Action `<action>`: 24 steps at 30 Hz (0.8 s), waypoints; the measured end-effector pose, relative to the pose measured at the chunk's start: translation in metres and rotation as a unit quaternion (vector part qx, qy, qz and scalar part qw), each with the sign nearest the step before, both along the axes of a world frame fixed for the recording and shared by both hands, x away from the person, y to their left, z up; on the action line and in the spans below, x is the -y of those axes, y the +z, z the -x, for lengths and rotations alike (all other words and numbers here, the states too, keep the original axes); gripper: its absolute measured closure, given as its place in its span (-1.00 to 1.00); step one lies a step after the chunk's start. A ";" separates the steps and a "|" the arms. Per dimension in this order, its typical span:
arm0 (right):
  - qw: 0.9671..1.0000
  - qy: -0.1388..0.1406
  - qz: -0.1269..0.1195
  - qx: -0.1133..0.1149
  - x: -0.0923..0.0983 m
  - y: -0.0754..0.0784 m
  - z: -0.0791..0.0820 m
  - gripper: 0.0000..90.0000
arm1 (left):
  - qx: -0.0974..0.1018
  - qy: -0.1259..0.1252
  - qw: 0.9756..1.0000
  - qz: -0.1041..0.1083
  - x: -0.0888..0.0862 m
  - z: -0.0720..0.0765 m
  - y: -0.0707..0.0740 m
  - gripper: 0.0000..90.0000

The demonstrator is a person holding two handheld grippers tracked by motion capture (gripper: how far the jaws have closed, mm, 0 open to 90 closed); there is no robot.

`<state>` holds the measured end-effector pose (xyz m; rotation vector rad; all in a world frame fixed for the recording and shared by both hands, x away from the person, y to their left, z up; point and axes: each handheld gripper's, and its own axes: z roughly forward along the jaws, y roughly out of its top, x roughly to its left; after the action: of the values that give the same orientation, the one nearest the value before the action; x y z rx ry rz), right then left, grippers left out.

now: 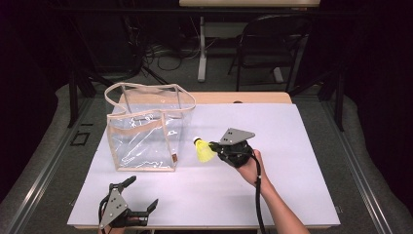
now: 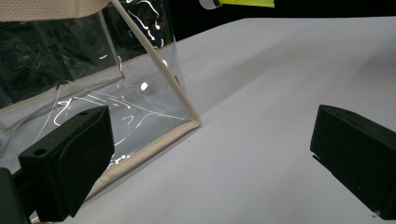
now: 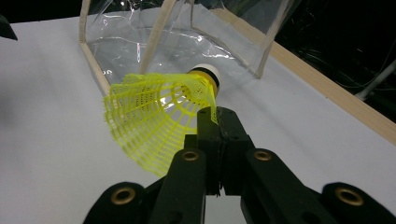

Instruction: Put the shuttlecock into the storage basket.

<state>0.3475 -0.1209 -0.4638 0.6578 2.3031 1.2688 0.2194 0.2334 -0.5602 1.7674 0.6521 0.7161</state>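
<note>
From the high view we count one shuttlecock [image 1: 204, 150], one clear bag [image 1: 146, 127] and two hand-held grippers. The right hand-held gripper [image 1: 214, 146] pinches the yellow shuttlecock above the white tabletop [image 1: 292, 161], just right of the bag. The shuttlecock's long axis runs roughly level, white cork tip pointing left toward the bag, skirt toward the gripper. The left hand-held gripper [image 1: 141, 196] sits at the near edge, spread wide.

In the left gripper view, our two black jaws stand far apart with bare tabletop [image 2: 261, 107] between them; the bag's [image 2: 116, 93] beige-trimmed corner lies ahead left, and the shuttlecock [image 2: 238, 3] peeks at the top edge.

In the right gripper view, the jaws press together on the skirt's rim, the shuttlecock [image 3: 159, 116] pointing cork-first away toward the bag [image 3: 187, 37].
</note>
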 end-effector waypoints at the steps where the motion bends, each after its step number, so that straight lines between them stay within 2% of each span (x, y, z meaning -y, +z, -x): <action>1: 1.000 0.000 -0.001 0.001 0.000 0.001 0.000 0.99 | 0.000 0.000 1.000 0.003 0.000 0.000 0.000 -1.00; 24: 1.000 -0.002 -0.009 0.015 0.006 0.024 -0.001 0.99 | -0.001 0.000 1.000 0.001 0.000 0.000 0.000 -1.00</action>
<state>0.3480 -0.1268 -0.4403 0.6441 2.2678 1.2913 0.2195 0.2334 -0.5603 1.7657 0.6539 0.7129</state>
